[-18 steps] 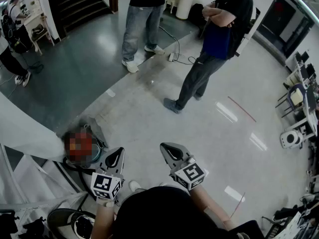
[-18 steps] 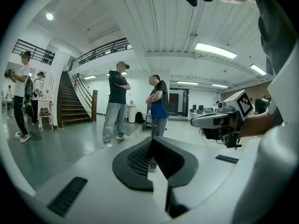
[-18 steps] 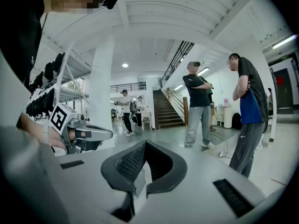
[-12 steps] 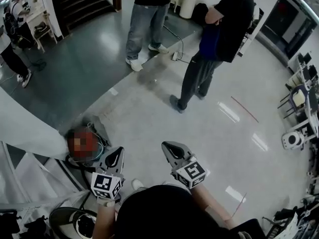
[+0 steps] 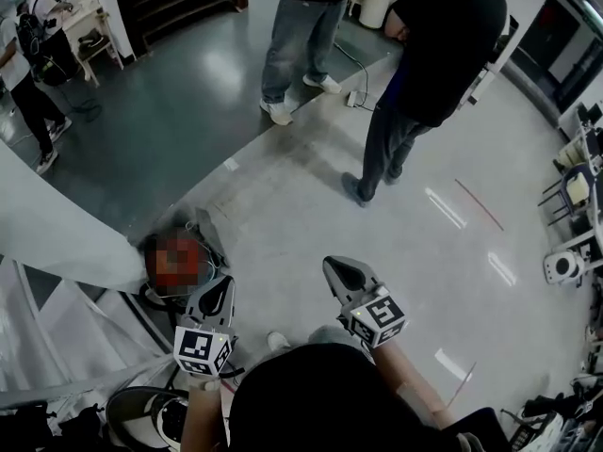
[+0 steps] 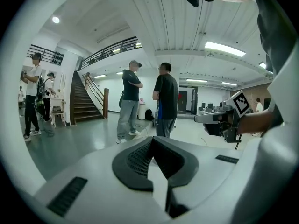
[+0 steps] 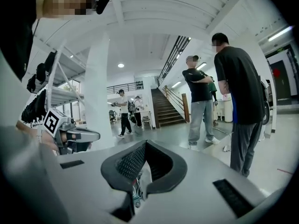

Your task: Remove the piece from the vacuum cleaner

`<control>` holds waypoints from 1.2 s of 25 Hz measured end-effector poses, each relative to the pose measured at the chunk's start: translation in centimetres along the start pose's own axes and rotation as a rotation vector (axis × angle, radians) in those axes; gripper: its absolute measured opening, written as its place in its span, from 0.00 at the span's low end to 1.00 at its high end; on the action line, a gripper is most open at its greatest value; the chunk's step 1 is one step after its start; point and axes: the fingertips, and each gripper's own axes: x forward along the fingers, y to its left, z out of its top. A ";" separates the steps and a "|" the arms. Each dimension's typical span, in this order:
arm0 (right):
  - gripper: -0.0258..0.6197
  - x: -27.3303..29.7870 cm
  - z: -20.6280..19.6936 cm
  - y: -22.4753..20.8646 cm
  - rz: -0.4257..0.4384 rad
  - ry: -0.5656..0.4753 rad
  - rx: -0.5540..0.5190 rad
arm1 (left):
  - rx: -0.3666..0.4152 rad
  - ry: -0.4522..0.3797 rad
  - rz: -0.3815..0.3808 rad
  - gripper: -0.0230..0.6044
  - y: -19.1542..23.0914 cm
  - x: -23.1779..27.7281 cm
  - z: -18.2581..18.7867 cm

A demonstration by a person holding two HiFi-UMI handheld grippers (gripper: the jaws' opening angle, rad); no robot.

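The left tongs [image 5: 219,288] and right tongs [image 5: 337,269] are both pressed together with nothing between them, side by side above the floor [image 5: 283,215]. The vacuum cleaner [image 5: 209,257] sits on the floor near the left tongs, at their ten o'clock.

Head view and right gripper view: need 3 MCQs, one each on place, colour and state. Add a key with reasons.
1. In the head view, where is the staircase?
A. upper left
B. lower right
C. bottom centre

2. What colour are the shoes of the person in jeans?
A. red
B. white
C. green

3. How do the jaws of the right gripper stand?
A. wide apart
B. clamped on a cable
C. together, nothing held

Key:
1 A, the steps run off the top-left corner.
2 B, both shoes show plainly white.
3 C, the jaws meet in the right gripper view with nothing between them.
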 end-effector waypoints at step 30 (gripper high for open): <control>0.08 25.3 4.2 -18.3 0.182 0.077 0.043 | -0.059 0.149 0.203 0.07 15.2 23.5 2.2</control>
